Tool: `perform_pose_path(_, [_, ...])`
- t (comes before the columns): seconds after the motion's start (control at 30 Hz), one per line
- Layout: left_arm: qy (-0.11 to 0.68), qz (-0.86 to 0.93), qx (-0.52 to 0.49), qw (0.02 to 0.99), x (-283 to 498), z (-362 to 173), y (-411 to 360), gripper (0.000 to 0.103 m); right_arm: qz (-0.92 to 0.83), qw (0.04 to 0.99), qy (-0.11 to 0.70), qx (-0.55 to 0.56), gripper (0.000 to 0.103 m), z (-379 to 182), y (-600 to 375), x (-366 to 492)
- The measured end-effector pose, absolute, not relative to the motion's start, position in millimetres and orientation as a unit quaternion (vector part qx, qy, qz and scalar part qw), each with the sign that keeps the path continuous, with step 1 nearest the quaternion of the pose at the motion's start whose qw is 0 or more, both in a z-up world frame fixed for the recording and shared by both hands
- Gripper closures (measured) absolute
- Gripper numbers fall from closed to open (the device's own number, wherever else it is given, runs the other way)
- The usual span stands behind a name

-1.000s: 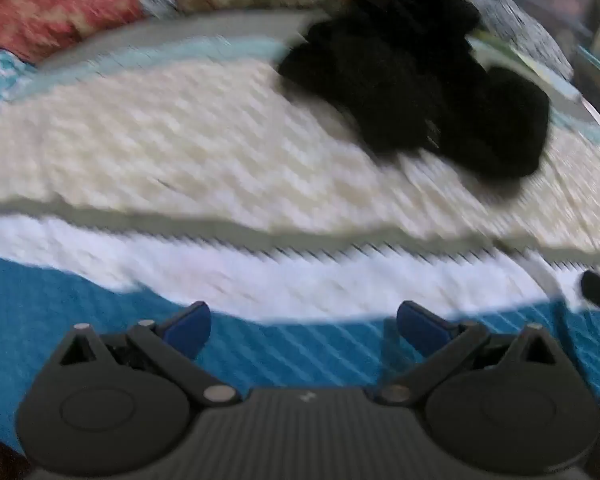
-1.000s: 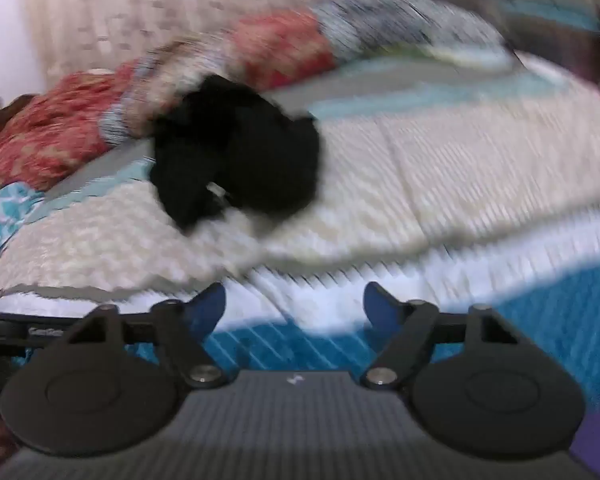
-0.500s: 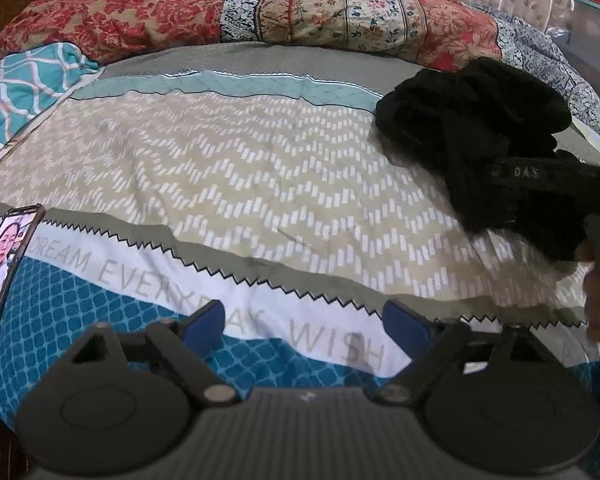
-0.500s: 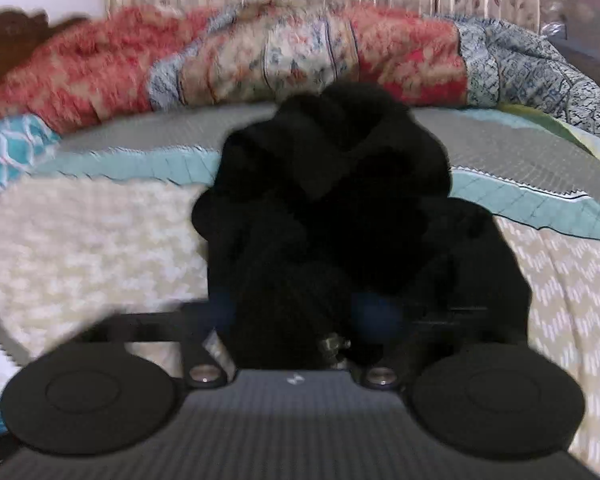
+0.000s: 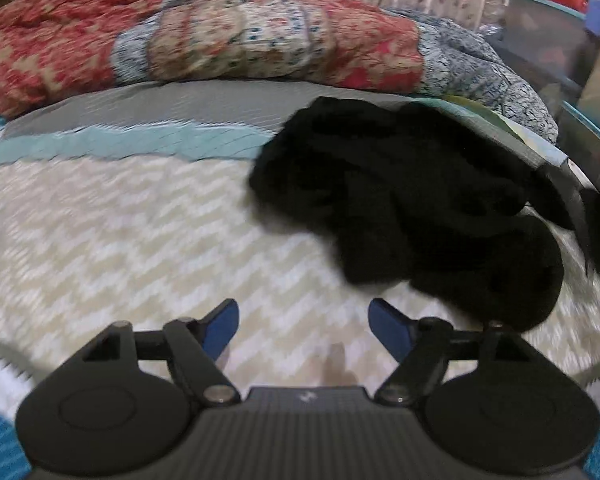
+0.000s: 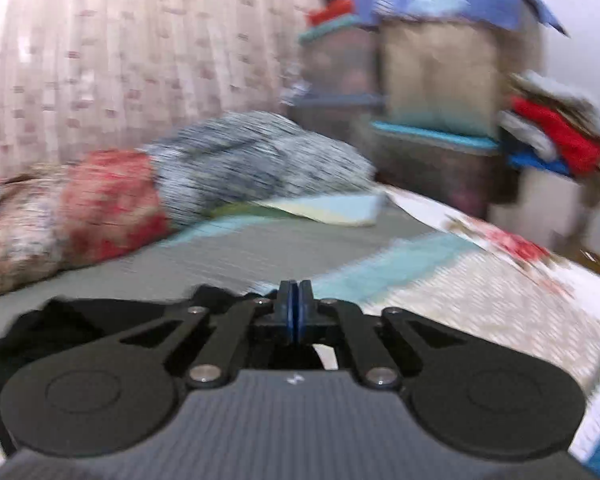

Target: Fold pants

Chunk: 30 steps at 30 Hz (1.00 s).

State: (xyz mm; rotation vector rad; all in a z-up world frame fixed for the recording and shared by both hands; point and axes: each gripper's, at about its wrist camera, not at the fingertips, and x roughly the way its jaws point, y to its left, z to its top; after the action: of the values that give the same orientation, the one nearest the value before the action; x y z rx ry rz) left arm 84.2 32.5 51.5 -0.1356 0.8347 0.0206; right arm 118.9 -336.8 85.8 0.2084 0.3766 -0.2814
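pants: 1 | quilt: 1 | storage boxes: at least 2

No words, nos. or brand names can be read in either view; both are too blurry. Only a tiny pale mark, maybe a logo, sits on the dark ribbed body of each gripper, and it can't be made out.

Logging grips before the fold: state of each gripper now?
Left gripper: open, jaws just narrowed, nothing between.
Right gripper: jaws shut; grip on crumpled black pants cannot be told.
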Motion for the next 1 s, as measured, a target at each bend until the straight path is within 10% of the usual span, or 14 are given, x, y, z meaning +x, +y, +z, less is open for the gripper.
perform_pose_path(0.1, [0.402, 0.01, -0.034, 0.915, 114, 37, 13, 0.014, -0.11, 0.96, 0.212, 0.144, 0.08, 71, -348, 101])
perform_pose_path(0.17, [0.413, 0.014, -0.039, 0.91, 134, 25, 6, 0.016, -0.083, 0.958, 0.221, 0.163, 0.034, 64, -339, 89])
perform_pose_path(0.2, [0.421, 0.011, -0.053, 0.906, 144, 20, 4, 0.024, -0.066, 0.956, 0.222, 0.178, 0.031, 63, -332, 87])
perform_pose_path(0.3, [0.443, -0.018, -0.095, 0.892, 167, 8, 1, 0.081, 0.042, 0.937, 0.26, 0.229, 0.026, 56, -302, 94])
perform_pose_path(0.43, [0.417, -0.025, -0.101, 0.903, 162, 30, 8, 0.091, 0.115, 0.918, 0.317, 0.211, 0.023, 42, -249, 117])
perform_pose_path(0.53, [0.374, -0.022, -0.099, 0.922, 152, 65, 32, 0.093, 0.166, 0.893, 0.372, 0.19, 0.09, 30, -209, 133])
perform_pose_path(0.6, [0.345, -0.027, -0.105, 0.932, 144, 100, 55, 0.094, 0.223, 0.865, 0.378, 0.242, 0.09, 37, -190, 135])
perform_pose_path(0.8, [0.195, 0.023, -0.077, 0.977, 112, 208, 103, 0.093, 0.444, 0.773, 0.329, 0.312, 0.082, 97, -91, 102])
perform_pose_path(0.87, [0.178, 0.052, -0.044, 0.982, 104, 216, 114, 0.087, 0.481, 0.756, 0.334, 0.292, 0.036, 101, -60, 97])
perform_pose_path(1.0, [0.221, 0.094, -0.03, 0.97, 83, 182, 150, 0.062, 0.447, 0.77, 0.381, 0.249, 0.031, 78, -51, 96])
